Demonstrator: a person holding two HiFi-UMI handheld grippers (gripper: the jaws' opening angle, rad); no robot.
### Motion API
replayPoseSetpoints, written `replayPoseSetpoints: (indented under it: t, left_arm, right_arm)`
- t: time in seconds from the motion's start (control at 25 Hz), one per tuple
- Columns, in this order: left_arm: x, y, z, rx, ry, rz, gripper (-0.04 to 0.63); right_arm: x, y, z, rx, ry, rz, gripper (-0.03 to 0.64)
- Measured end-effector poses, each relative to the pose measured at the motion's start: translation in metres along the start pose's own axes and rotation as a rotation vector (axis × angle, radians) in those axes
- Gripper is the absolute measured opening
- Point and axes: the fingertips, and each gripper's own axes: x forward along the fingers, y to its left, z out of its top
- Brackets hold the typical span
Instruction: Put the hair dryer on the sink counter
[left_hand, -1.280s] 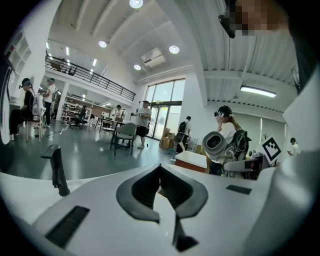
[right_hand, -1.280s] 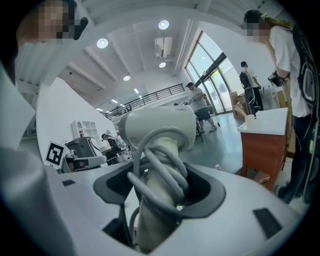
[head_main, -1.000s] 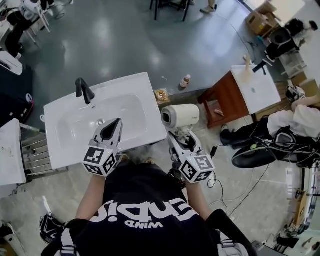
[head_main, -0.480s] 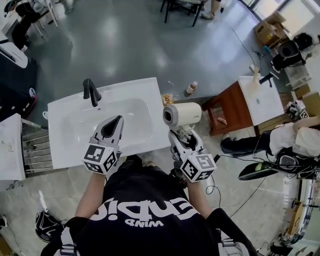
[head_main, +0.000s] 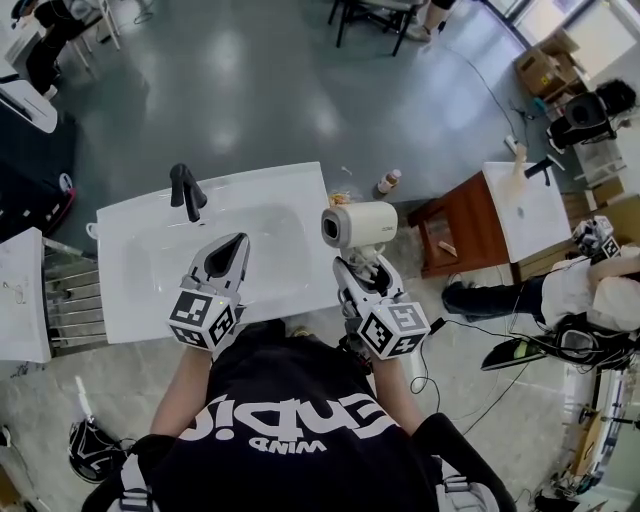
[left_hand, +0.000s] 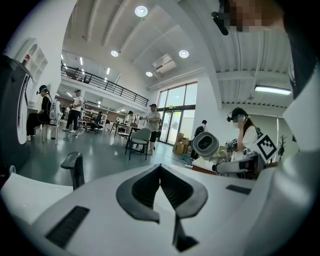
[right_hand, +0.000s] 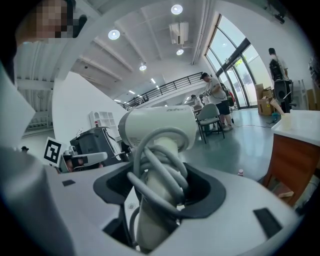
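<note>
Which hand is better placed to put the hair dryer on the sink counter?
Right. The right gripper clamps the hair dryer by its handle, just beside the right edge of the sink counter. The left gripper is shut and empty over the basin.

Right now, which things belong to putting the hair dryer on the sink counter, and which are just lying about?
For the job: hair dryer, right gripper holding it, sink counter.
Lying about: bottle on the floor, cardboard boxes, brown cabinet.

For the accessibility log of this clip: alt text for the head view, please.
The right claw grips a cream, cord-wrapped hair dryer by its handle at the white sink counter's right edge. The left claw, closed and empty, hovers over the basin near a black faucet.
</note>
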Motion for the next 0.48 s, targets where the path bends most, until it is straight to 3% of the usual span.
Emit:
replayPoseSetpoints:
  t: [0.48]
  left_arm:
    - [0.014, 0.008, -0.001, -0.012, 0.007, -0.004, 0.020]
  right_arm:
    - [0.046, -0.007, -0.002, -0.017, 0.058, 0.012, 0.298]
